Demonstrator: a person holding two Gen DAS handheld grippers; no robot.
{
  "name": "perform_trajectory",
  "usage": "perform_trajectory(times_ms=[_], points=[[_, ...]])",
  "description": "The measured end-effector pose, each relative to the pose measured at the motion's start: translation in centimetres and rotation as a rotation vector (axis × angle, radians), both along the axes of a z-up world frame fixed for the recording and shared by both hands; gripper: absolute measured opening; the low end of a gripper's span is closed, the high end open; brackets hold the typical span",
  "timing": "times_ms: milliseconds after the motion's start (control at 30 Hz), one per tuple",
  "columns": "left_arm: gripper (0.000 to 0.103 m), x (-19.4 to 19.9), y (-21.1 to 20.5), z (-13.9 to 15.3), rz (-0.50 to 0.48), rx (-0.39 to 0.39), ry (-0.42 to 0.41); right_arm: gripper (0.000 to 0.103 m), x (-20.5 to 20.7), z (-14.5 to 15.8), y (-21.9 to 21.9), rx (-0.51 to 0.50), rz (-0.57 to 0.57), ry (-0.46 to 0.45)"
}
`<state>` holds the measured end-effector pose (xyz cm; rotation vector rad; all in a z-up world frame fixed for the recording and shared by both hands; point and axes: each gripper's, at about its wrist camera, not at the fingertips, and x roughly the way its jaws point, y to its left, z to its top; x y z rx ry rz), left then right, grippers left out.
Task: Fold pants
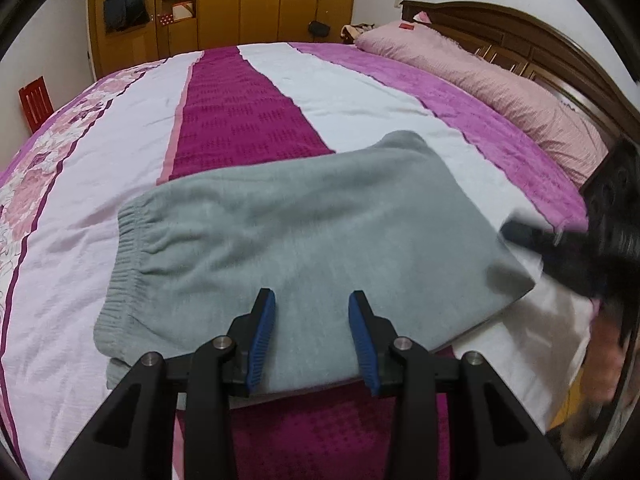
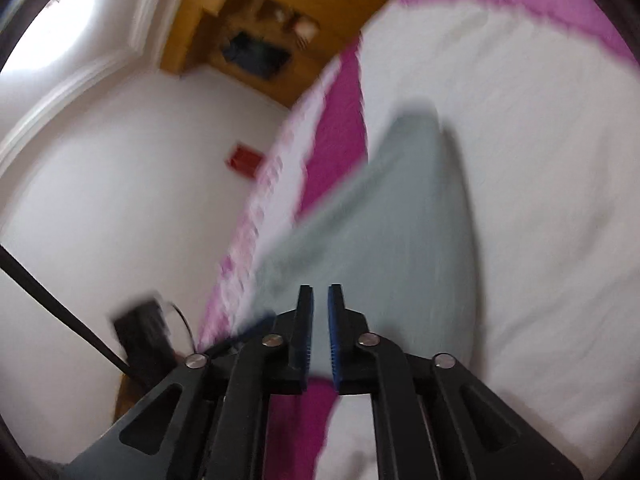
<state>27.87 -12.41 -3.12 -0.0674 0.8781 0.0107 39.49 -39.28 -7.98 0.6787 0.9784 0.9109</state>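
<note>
Grey pants (image 1: 304,240) lie folded into a flat rectangle on the bed, elastic waistband (image 1: 124,256) at the left. My left gripper (image 1: 312,300) is open and empty, its blue pads just above the near edge of the pants. My right gripper (image 2: 320,292) is nearly shut with a narrow gap and nothing between the pads; it hovers over the pants (image 2: 392,240) in a blurred, tilted view. It also shows in the left wrist view (image 1: 560,240) as a blurred dark shape at the right end of the pants.
The bed has a bedspread (image 1: 240,120) striped white, magenta and pink. A pink pillow (image 1: 500,88) lies along a dark wooden headboard (image 1: 520,36). A wooden wardrobe (image 1: 240,0) stands behind. A red crate (image 1: 36,102) stands by the wall.
</note>
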Motion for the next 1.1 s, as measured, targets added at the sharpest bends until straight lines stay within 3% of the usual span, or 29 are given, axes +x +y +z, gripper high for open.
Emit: perform_trajectory(times_ms=[67, 167, 300, 500, 533, 600, 733, 900, 1100], points=[[0.04, -0.2, 0.1, -0.3, 0.001, 0.0, 0.003, 0.0, -0.1, -2.5, 0.2, -0.053, -0.028, 0.059], [0.04, -0.4, 0.7, -0.9, 0.013, -0.009, 0.013, 0.0, 0.3, -4.8, -2.4, 0.04, -0.078, 0.133], [0.04, -0.8, 1.7, -1.7, 0.008, -0.021, 0.015, 0.0, -0.3, -5.1, -5.7, 0.013, -0.139, 0.108], [0.04, -1.3, 1.2, -0.8, 0.004, 0.024, 0.027, 0.0, -1.1, -3.7, -6.4, -0.033, -0.169, 0.045], [0.04, -1.4, 1.1, -0.2, 0.001, 0.013, 0.021, 0.002, -1.2, -3.3, -6.6, -0.023, -0.191, 0.035], [0.04, -1.6, 0.7, 1.3, -0.02, -0.029, -0.012, 0.023, -1.2, -2.9, -7.4, -0.005, -0.235, 0.033], [0.04, -0.7, -0.6, 2.9, -0.052, -0.028, -0.043, 0.031, -1.0, -2.8, -7.3, 0.01, -0.216, 0.062], [0.04, 1.7, -1.8, 1.3, -0.061, -0.063, -0.007, 0.032, -1.1, -3.4, -5.5, -0.073, -0.196, 0.041], [0.04, 2.4, -1.8, -1.3, -0.04, -0.098, 0.028, 0.032, 1.3, -4.0, -4.7, 0.011, -0.204, 0.049]])
